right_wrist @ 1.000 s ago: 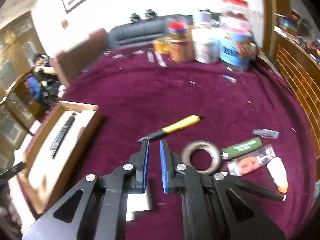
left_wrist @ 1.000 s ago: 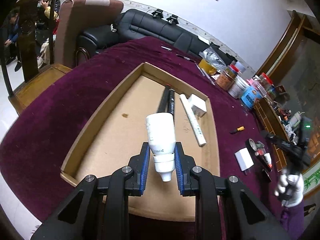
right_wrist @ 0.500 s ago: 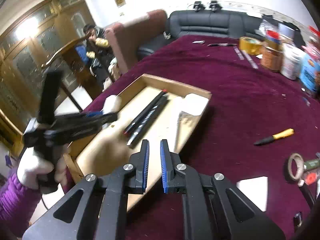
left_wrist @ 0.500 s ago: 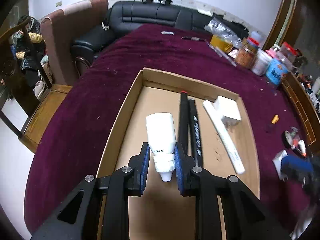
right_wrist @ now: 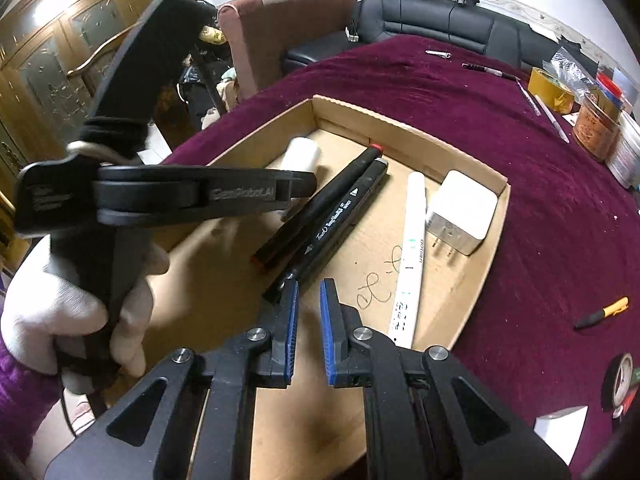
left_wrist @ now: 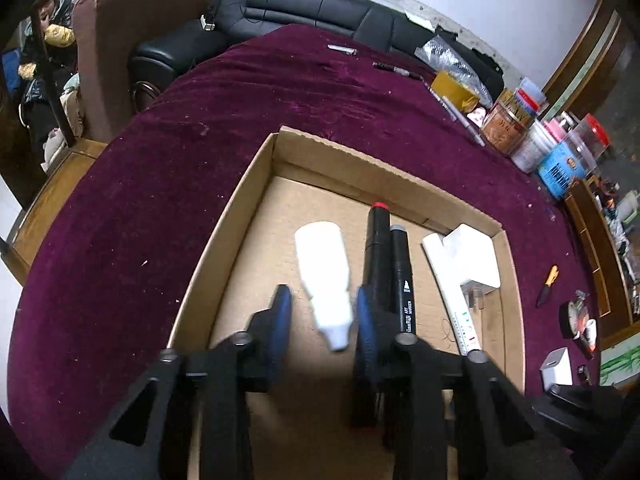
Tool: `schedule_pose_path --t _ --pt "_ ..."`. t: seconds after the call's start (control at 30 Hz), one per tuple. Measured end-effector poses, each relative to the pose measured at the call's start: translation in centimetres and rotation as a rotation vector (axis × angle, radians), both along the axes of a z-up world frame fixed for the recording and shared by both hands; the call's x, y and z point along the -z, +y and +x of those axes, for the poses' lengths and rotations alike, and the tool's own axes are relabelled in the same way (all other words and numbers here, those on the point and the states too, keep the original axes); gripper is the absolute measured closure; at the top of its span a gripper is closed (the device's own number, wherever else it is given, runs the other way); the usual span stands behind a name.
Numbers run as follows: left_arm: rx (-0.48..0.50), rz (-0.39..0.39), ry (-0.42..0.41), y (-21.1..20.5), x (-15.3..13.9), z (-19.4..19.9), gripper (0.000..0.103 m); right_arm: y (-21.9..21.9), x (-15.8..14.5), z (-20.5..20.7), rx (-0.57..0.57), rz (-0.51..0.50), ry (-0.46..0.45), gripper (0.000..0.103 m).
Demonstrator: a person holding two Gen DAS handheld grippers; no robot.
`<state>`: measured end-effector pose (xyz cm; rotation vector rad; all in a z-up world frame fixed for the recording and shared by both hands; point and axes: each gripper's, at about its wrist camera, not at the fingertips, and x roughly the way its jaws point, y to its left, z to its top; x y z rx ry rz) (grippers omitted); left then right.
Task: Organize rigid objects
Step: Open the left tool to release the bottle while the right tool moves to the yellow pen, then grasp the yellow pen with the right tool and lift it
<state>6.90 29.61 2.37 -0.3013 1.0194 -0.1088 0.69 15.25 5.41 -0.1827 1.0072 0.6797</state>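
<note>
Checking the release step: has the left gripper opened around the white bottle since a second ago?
Yes. The left gripper now stands open, its blue pads clear of the white bottle, which lies in the cardboard box beside the black markers; earlier it was clamped.

The black marker (left_wrist: 403, 276) reads "ART MARKER" in the left view and "Touch" in the right. The left tool (right_wrist: 298, 190) arm carries "GenRobot.AI".
</note>
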Motion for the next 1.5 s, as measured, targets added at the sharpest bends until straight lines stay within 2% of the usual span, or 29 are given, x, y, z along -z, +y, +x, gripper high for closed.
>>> schedule_pose_path --t 0.07,0.13,0.23,0.3,0.37,0.4,0.47,0.57,0.67,0.73,0.8,0.9,1.03,1.13,1.27,1.33,1.47,1.5 --pt "-0.003 -0.013 -0.007 0.3 -0.6 -0.5 0.068 0.0 -0.1 0.2 0.011 -0.008 -0.014 0.094" --pt "-0.002 -0.023 -0.042 0.5 -1.9 -1.6 0.059 -1.0 -1.0 0.4 0.033 0.032 -0.014 0.094" --pt "0.006 -0.040 -0.084 0.7 -3.6 -3.6 0.046 -5.8 -3.6 0.9 0.120 0.134 -0.026 0.090" --pt "-0.002 -0.044 -0.106 0.9 -4.5 -5.0 0.043 -9.5 -4.5 1.4 0.191 0.131 -0.048 0.082" --pt "-0.002 -0.052 -0.129 0.8 -5.2 -6.6 0.043 -14.5 -4.7 2.9 0.322 0.078 -0.065 0.081" --pt "0.002 -0.060 -0.139 0.8 -5.4 -7.5 0.043 -16.7 -4.5 3.7 0.383 0.064 -0.052 0.081" --pt "0.011 -0.088 -0.153 0.4 -5.6 -9.1 0.043 -21.2 -3.5 5.6 0.508 0.079 0.030 0.082" --pt "0.008 -0.109 -0.170 0.2 -5.8 -11.4 0.043 -24.7 -1.9 7.8 0.621 0.062 0.093 0.082" --pt "-0.017 -0.119 -0.186 0.3 -5.7 -13.7 0.043 -25.4 -0.2 9.7 0.673 0.006 0.129 0.082" --pt "-0.031 -0.127 -0.175 0.5 -5.3 -14.9 0.043 -25.1 1.5 11.1 0.704 -0.029 0.188 0.080" --pt "-0.032 -0.122 -0.157 0.6 -4.9 -15.6 0.043 -25.1 1.9 11.3 0.709 0.005 0.181 0.079" --pt "-0.038 -0.113 -0.153 0.7 -4.5 -16.3 0.043 -23.6 1.8 10.6 0.677 -0.060 0.101 0.085" --pt "-0.058 -0.144 -0.146 1.2 -4.1 -16.5 0.043 -23.9 0.9 9.7 0.677 0.003 0.079 0.103" --pt "-0.056 -0.153 -0.148 1.2 -4.0 -16.6 0.043 -23.7 -0.2 8.5 0.657 0.047 0.057 0.103" --pt "-0.055 -0.171 -0.143 1.2 -3.7 -16.9 0.043 -22.1 -1.6 8.1 0.609 0.043 0.020 0.103" --pt "-0.054 -0.174 -0.147 1.2 -3.8 -17.1 0.043 -21.7 -1.5 8.4 0.600 -0.008 0.008 0.102" --pt "-0.056 -0.171 -0.151 1.4 -3.9 -17.5 0.043 -21.8 0.6 9.7 0.640 -0.096 0.035 0.088" --pt "-0.060 -0.171 -0.150 1.6 -3.8 -17.6 0.043 -21.7 1.3 10.0 0.653 -0.126 0.034 0.088"
